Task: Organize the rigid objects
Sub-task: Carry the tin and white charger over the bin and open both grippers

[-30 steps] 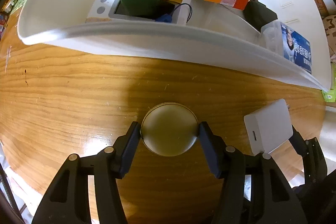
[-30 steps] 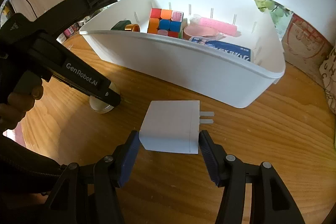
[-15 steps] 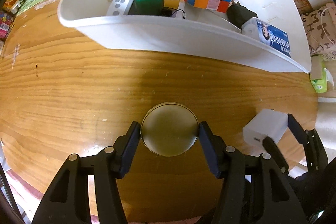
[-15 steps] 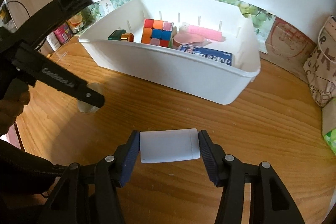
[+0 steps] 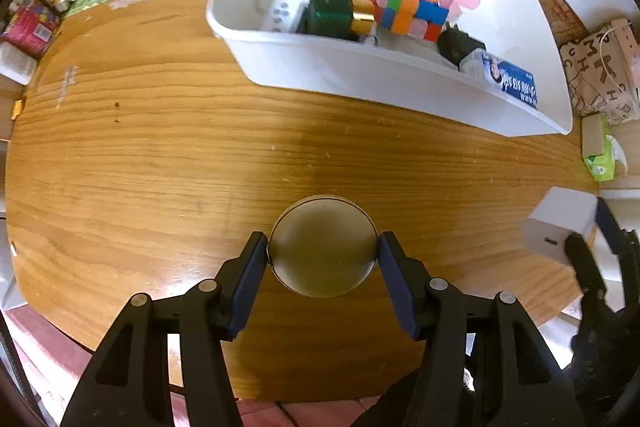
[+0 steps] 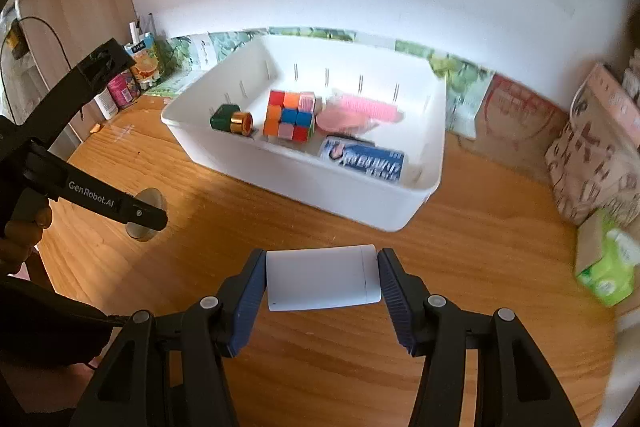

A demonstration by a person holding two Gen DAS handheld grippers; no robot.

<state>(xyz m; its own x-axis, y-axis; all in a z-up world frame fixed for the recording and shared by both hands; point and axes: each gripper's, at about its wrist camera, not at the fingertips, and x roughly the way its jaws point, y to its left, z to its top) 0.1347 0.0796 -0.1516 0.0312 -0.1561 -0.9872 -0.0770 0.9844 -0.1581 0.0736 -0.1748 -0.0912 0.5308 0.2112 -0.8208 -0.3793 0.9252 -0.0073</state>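
Most things already sat in the white bin point(image 6: 400, 205) at twelve o'clock, while the left hand-held gripper point(image 5: 322, 259) clasped a round disc point(image 5: 323, 246) and the right hand-held gripper point(image 6: 322, 277) a white charger point(image 6: 322, 277), both above the surface point(image 6: 460, 327), not yet binned.

The white bin's point(image 5: 360, 67) near wall hides the lower parts of its contents; the pink items point(image 6: 352, 111) are motion-blurred; the blue packet's point(image 6: 364, 159) print is unreadable.

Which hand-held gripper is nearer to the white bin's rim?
Right, though only slightly. The right hand-held gripper, holding the white charger, sits just before the white bin. The left hand-held gripper, clamping the round disc, is farther back.
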